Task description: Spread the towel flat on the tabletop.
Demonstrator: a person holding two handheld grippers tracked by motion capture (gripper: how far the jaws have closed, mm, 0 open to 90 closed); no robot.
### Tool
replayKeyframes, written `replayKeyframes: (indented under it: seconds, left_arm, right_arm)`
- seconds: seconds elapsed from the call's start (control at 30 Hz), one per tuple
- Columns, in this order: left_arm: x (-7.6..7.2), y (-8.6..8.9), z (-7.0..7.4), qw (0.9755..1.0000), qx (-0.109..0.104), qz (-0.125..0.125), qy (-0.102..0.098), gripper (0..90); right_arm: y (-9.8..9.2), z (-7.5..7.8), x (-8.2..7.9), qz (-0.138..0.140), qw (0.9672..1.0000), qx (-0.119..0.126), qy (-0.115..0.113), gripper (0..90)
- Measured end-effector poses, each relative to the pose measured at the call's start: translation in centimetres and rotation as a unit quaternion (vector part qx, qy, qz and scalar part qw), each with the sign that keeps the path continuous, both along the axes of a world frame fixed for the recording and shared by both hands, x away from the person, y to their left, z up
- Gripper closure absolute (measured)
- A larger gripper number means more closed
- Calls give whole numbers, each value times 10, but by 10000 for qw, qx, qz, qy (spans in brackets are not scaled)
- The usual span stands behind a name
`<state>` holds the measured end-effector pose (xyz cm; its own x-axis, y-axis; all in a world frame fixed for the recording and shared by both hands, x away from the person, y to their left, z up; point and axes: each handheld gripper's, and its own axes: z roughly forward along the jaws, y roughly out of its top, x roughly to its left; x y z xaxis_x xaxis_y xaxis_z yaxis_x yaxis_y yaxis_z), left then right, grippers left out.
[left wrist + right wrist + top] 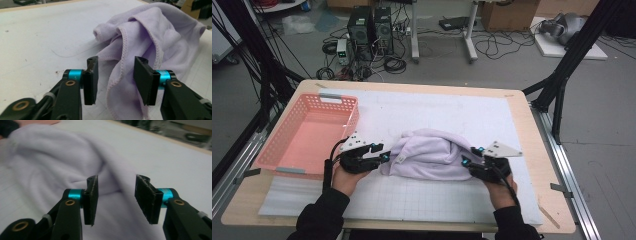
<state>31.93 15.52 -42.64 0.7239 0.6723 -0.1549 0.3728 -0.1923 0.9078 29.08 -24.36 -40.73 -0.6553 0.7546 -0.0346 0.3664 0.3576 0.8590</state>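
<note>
Lighting's pretty even and soft from overhead in the high view, with the white table mat (pixel 452 112) bright but not blown out and only faint shadows under the lilac cloth (pixel 432 155); the whole frame is a bit low-res and mushy. The left gripper view is the sharpest, with crisp stitching on the cloth. The right gripper view is dimmer and blurry, and its background is out of focus.
</note>
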Motion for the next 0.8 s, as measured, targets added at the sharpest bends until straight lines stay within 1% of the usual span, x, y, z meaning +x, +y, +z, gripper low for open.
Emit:
replayKeyframes:
  seconds: [0.03, 0.07, 0.13, 0.17, 0.2, 0.23, 0.27, 0.3, 0.33, 0.37, 0.4, 0.5, 0.57, 0.63, 0.67, 0.73, 0.77, 0.8]
  left_arm:
    - [1, -2, -1, 10000, -16, -45, 7, 539]
    - [3, -5, -2, 10000, 20, -72, 31, 549]
    - [6, -11, -5, 9998, 138, -165, 59, 602]
    - [7, -15, -8, 9990, 306, -296, 113, 651]
    - [7, -18, -10, 9983, 450, -349, 106, 718]
    - [6, -19, -11, 9977, 556, -379, 93, 812]
    - [6, -19, -11, 9975, 598, -377, 82, 841]
    - [6, -19, -11, 9975, 598, -377, 82, 852]
    - [6, -19, -10, 9976, 597, -347, 37, 857]
    - [6, -19, -10, 9976, 597, -347, 37, 859]
    - [5, -18, -9, 9978, 578, -322, 44, 860]
    - [5, -17, -9, 9980, 536, -318, 66, 860]
    - [5, -15, -8, 9981, 555, -255, 67, 861]
    - [5, -14, -8, 9980, 586, -226, 70, 863]
    - [5, -12, -8, 9980, 606, -165, 96, 864]
    - [5, -11, -8, 9980, 612, -124, 109, 865]
    - [6, -10, -8, 9978, 633, -125, 115, 865]
    - [6, -10, -8, 9979, 631, -90, 134, 865]
  right_arm:
    - [0, 0, 0, 0, 10000, 0, 0, 515]
    - [18, -8, 4, 293, 9994, -25, 206, 503]
    - [36, -15, 6, 535, 9978, -197, 337, 510]
    - [44, -19, 6, 624, 9968, -309, 380, 519]
    - [50, -23, 7, 667, 9959, -468, 391, 520]
    - [54, -26, 8, 647, 9951, -643, 377, 536]
    - [55, -28, 9, 606, 9949, -713, 368, 570]
    - [55, -29, 11, 554, 9953, -706, 357, 611]
    - [54, -28, 12, 476, 9958, -697, 345, 693]
    - [52, -28, 13, 406, 9959, -753, 297, 783]
    - [50, -28, 14, 390, 9958, -778, 288, 837]
    - [45, -26, 17, 376, 9960, -739, 333, 870]
    - [43, -23, 15, 343, 9959, -802, 226, 875]
    - [37, -19, 14, 298, 9967, -733, 192, 875]
    - [32, -16, 14, 251, 9968, -740, 159, 875]
    - [18, -11, 13, 32, 9977, -667, 120, 875]
    - [18, -11, 13, 32, 9977, -667, 120, 875]
    - [1, -7, 13, -237, 9978, -611, 108, 877]
